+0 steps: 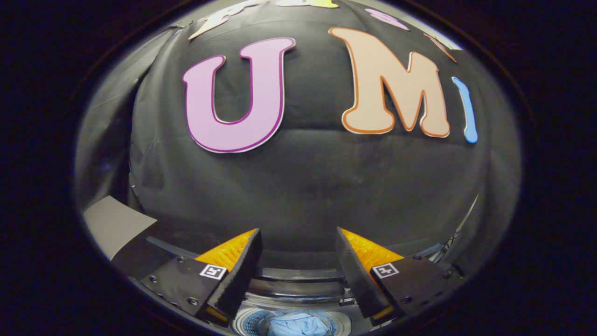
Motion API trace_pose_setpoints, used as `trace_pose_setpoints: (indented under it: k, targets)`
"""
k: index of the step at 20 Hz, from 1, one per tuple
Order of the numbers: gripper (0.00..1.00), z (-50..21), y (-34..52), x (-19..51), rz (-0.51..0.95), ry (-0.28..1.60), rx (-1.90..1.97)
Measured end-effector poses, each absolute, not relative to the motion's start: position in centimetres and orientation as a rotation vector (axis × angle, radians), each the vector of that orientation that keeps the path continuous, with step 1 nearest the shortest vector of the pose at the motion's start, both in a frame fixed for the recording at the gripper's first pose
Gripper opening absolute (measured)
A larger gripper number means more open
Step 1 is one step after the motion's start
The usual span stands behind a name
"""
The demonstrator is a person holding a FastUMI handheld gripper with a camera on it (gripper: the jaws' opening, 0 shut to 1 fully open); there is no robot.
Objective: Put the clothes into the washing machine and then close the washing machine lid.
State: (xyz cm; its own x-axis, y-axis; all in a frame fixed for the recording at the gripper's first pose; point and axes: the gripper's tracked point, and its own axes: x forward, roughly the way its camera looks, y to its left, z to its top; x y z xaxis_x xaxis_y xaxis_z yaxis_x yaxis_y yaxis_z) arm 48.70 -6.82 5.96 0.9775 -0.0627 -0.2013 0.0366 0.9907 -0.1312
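Black cloth booth wall (303,186) ahead, creased, dimly lit, grey panel (114,224) at its foot

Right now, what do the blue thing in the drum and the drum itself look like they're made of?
The blue clothes, below the open gripper, look like soft matte woven fabric: they lie crumpled in folds. The drum around them looks like glossy metal or plastic, with a patterned, possibly perforated wall; too little shows to say which.

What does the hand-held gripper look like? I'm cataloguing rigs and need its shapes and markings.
The hand-held gripper has two wedge-shaped fingers that taper to points, with ribbed inner faces. Each sits on a flat plate fixed with small screws and carrying a square black-and-white marker tag. The fingers stand apart, with nothing between them.
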Motion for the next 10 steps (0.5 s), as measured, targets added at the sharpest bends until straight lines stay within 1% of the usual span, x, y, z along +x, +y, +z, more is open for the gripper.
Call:
trace_pose_setpoints:
  k: [10]
  targets:
    - [0.97, 5.99, -6.55, 47.83, -0.041, 0.192, -0.134]
